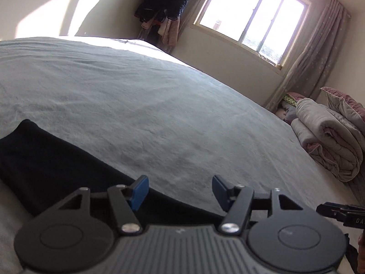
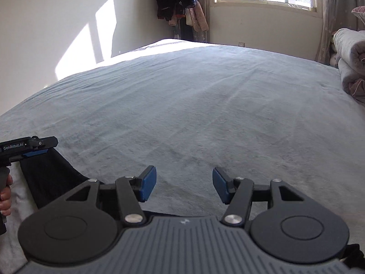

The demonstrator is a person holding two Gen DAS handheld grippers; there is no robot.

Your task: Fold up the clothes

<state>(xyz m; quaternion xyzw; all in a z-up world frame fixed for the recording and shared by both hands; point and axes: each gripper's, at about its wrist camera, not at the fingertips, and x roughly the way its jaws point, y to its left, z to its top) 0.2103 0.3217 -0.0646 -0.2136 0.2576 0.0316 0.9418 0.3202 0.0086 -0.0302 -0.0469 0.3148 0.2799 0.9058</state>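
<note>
A black garment point(image 1: 50, 159) lies flat on the grey-blue bedspread point(image 1: 148, 105), stretching from the left edge to under my left gripper point(image 1: 180, 189). That gripper is open and empty, its blue pads just above the garment's near edge. My right gripper point(image 2: 184, 186) is open and empty over the bedspread point(image 2: 205, 105); the black garment point(image 2: 50, 178) shows at its lower left and passes under it. The left gripper point(image 2: 34, 147) shows side-on at the left edge of the right wrist view. The right gripper's tip point(image 1: 342, 212) shows at the right edge of the left wrist view.
Folded quilts point(image 1: 328, 137) are stacked at the bed's right side, also in the right wrist view point(image 2: 351, 64). Dark coats point(image 1: 164, 0) hang in the far corner beside a window point(image 1: 248, 16) with curtains point(image 1: 319, 52). A white wall point(image 2: 57, 22) runs along the bed's left side.
</note>
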